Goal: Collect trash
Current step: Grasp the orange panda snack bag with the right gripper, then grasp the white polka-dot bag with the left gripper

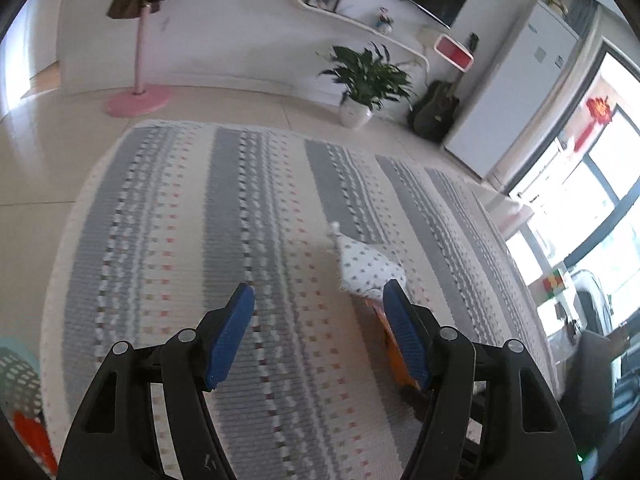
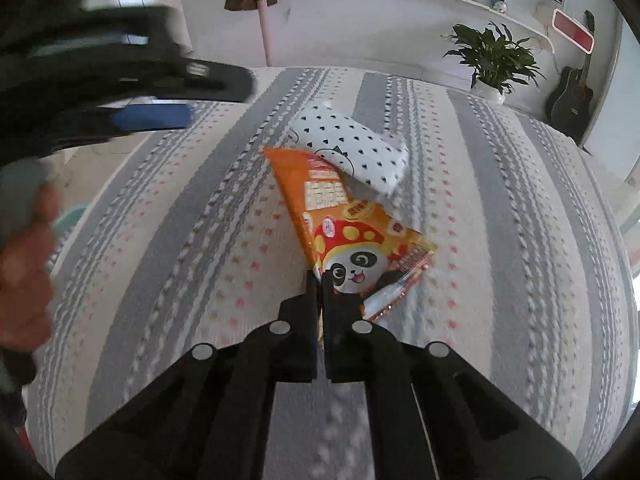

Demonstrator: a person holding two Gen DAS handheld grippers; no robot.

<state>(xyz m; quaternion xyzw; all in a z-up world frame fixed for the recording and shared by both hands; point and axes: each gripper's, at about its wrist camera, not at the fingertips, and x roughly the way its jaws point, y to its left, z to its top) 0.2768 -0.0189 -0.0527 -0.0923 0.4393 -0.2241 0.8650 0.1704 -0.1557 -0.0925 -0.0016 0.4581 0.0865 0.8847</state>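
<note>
My right gripper (image 2: 320, 280) is shut on the near corner of an orange snack bag with a panda print (image 2: 344, 216), held above the striped rug (image 2: 520, 240). A white packet with black hearts (image 2: 356, 148) rests on the bag's far end. My left gripper (image 1: 318, 312) is open and empty over the rug (image 1: 200, 220). The white packet (image 1: 366, 268) and an edge of the orange bag (image 1: 394, 356) show just beside its right finger. The left gripper also appears blurred at the upper left of the right wrist view (image 2: 160, 96).
A teal basket (image 1: 16, 372) holding something red sits at the lower left. A potted plant (image 1: 366, 80), a guitar (image 1: 436, 108), a pink coat stand (image 1: 138, 100) and a white cabinet (image 1: 516, 92) stand along the far wall beyond the rug.
</note>
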